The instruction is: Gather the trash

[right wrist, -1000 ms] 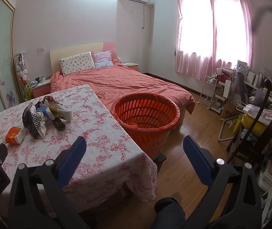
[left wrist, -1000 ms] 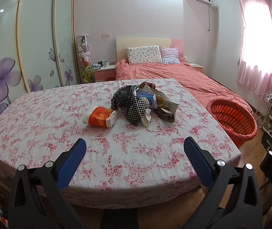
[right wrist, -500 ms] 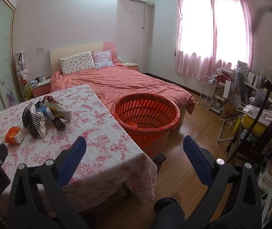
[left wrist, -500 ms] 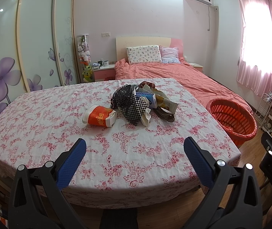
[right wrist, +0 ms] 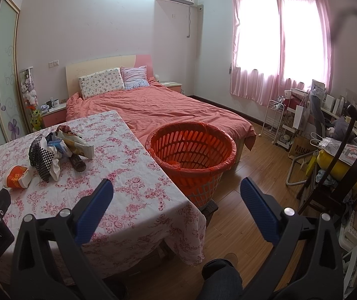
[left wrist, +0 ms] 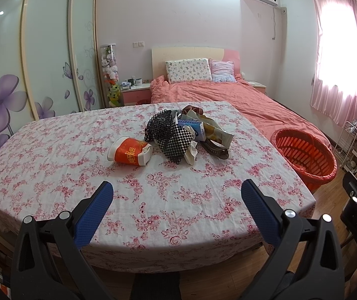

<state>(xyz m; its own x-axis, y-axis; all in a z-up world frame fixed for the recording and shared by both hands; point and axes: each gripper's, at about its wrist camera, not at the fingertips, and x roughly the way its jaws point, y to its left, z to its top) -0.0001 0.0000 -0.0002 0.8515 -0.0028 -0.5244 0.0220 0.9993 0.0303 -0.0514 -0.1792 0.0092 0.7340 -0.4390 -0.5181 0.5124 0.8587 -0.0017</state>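
Left tool wide open, empty, hovering over near edge of table. Right tool also wide open, holding nothing, aimed toward orange basket on floor just beside table. Trash pile at table middle — wrappers, checkered mesh piece, crumpled paper; orange paper cup lying on side, just beside pile. All probably light, soft, easy to crush. Cup best pinched gently across body — thin wall may buckle.

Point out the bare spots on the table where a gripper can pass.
Free: the near strip between the orange cup and the table edge, and the far left side. Crowded: the trash pile at centre, right of the cup.
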